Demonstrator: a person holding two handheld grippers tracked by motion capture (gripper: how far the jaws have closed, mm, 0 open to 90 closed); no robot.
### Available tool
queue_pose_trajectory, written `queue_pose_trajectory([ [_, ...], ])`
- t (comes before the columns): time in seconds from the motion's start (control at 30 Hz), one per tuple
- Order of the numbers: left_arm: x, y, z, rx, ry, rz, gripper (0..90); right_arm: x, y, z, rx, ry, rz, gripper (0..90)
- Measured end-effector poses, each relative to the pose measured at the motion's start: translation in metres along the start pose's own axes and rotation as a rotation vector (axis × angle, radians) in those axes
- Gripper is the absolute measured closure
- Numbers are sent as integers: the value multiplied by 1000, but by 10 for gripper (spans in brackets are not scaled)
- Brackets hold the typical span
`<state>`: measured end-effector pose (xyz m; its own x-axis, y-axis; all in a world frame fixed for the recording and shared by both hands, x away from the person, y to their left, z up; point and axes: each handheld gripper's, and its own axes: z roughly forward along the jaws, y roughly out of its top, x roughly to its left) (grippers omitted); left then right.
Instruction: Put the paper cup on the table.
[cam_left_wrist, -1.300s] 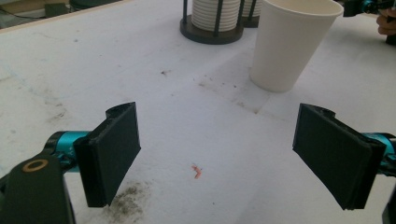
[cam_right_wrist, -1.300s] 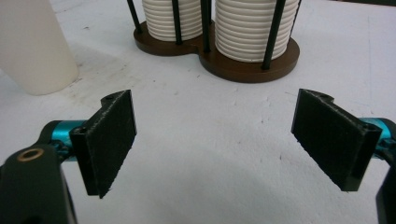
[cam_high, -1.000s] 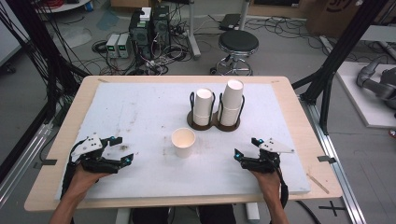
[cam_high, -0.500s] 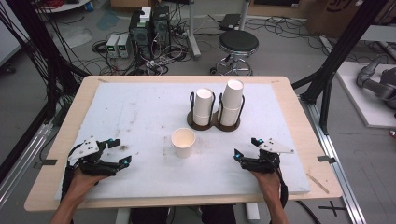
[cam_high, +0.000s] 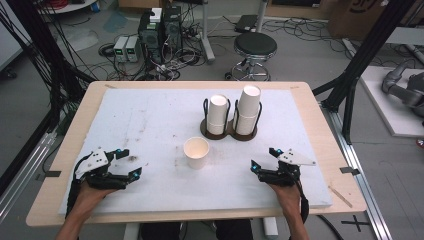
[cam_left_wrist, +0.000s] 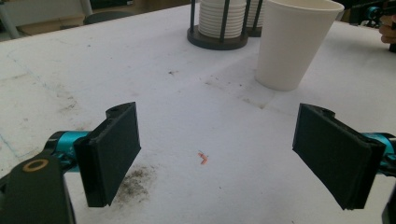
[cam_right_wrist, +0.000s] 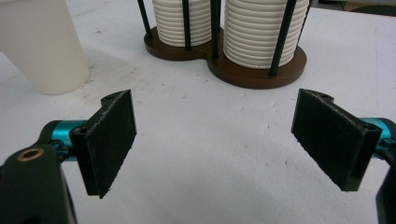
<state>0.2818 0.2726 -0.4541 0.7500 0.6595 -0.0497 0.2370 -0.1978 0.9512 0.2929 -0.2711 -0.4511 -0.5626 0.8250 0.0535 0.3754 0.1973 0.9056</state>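
Observation:
A single white paper cup (cam_high: 196, 152) stands upright on the white mat (cam_high: 150, 120), near the middle of its front half. Behind it a dark two-post holder (cam_high: 230, 134) carries two stacks of white cups, a shorter one (cam_high: 218, 114) and a taller one (cam_high: 248, 109). My left gripper (cam_high: 131, 162) rests low at the front left, open and with nothing between its jaws. In the left gripper view the gripper (cam_left_wrist: 219, 140) points toward the cup (cam_left_wrist: 292, 42). My right gripper (cam_high: 262, 159) sits at the front right, open too. In the right gripper view that gripper (cam_right_wrist: 215, 135) faces the holder (cam_right_wrist: 261, 74), with the cup (cam_right_wrist: 44, 46) at far left.
The mat lies on a wooden table (cam_high: 320, 130) with bare edges all round. A tiny pink scrap (cam_left_wrist: 202, 157) and a dark smudge (cam_left_wrist: 135, 184) mark the mat between the left jaws. A stool (cam_high: 255, 46) and computer boxes (cam_high: 160, 25) stand on the floor beyond.

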Motion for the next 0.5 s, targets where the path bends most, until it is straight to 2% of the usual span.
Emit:
queue_pose_trajectory([
  [0.1,-1,0,0,4,1,9,150,1,0,0,1,1,-3,146],
  [0.23,1,0,-1,-4,1,-4,150,1,0,0,-4,-1,-4,146],
  [0.5,0,0,0,-3,5,-3,150,2,0,0,2,6,-16,145],
])
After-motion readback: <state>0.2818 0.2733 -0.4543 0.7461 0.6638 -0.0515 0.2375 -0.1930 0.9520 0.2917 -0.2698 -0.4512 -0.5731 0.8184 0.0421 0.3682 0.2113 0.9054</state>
